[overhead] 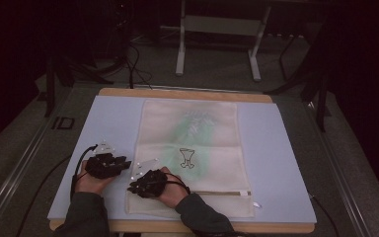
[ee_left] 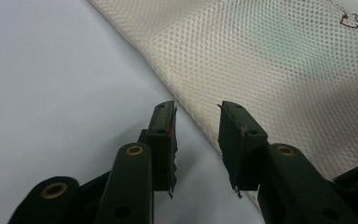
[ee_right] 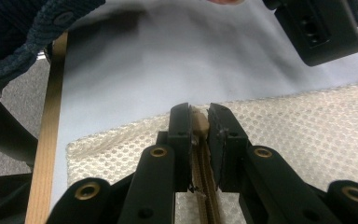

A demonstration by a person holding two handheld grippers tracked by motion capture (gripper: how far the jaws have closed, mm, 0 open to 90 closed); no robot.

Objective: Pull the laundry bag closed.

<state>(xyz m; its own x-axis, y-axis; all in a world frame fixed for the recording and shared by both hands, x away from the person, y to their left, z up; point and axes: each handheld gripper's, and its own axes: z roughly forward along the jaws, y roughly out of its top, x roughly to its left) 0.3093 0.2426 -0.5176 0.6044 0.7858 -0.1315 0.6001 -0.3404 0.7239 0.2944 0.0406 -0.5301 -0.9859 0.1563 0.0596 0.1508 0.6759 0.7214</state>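
Low and left of centre in the high view, the left gripper [overhead: 124, 163] sits by the left edge of a cream mesh laundry bag [overhead: 190, 133]; its tips are too dark to read there. In the left gripper view, it [ee_left: 196, 122] has its jaws apart with nothing between them, hanging over the bag's edge where the mesh [ee_left: 279, 60] meets the pale blue mat [ee_left: 51, 79].

The bag lies flat mid-frame, long axis running from the bottom edge toward the top, zip end nearest the person. Something green shows dimly through the mesh; what it is I can't make out. A small printed figure [overhead: 187, 158] sits near its centre.

The right gripper [overhead: 134, 187] is just right of the left one, at the bag's lower left corner. In the right gripper view, it [ee_right: 199, 122] is nearly closed, pinching a tan zip pull [ee_right: 198, 122] on the zipper [ee_right: 209, 205]; a sleeve [ee_right: 23, 37] cuts off the upper left corner.
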